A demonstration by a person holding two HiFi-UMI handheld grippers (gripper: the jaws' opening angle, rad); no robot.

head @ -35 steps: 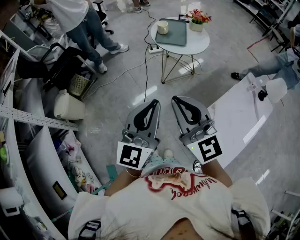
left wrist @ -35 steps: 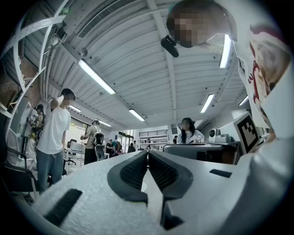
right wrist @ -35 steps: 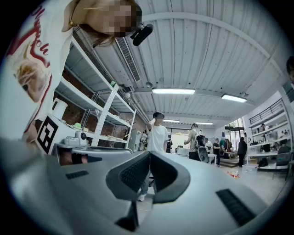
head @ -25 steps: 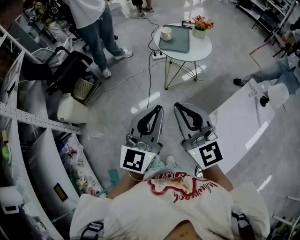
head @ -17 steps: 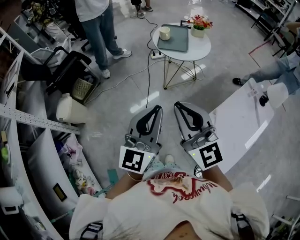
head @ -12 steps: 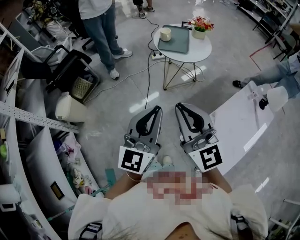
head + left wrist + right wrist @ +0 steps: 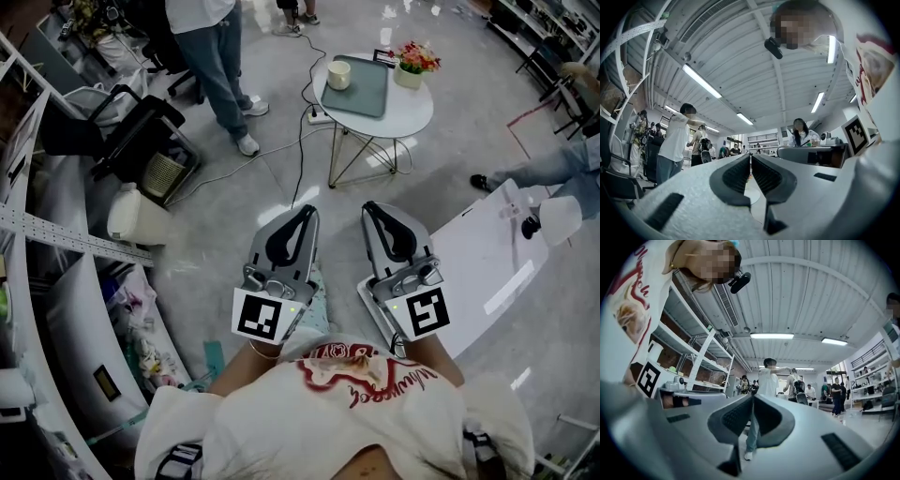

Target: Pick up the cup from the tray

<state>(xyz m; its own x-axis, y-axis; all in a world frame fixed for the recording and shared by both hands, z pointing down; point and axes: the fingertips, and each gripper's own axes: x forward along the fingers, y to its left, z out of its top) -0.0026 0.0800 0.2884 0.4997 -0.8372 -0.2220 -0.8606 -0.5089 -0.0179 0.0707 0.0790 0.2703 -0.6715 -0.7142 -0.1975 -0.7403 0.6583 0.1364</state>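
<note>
A cream cup stands on the left end of a grey-green tray, which lies on a small round white table far ahead on the floor. A pot of flowers sits at the table's back right. My left gripper and right gripper are side by side close to my body, well short of the table. Both are shut with nothing between the jaws. The left gripper view shows the left gripper with pads pressed together. In the right gripper view the right gripper looks the same. Neither gripper view shows the cup.
A person in jeans stands left of the table. A cable and power strip lie on the floor by the table legs. A black chair, white jug and shelving crowd the left. A white desk flanks the right.
Both grippers and I have moved forward over the floor, so the table appears a little nearer. The grippers stand slightly further apart. The person in jeans has stepped to the right.
</note>
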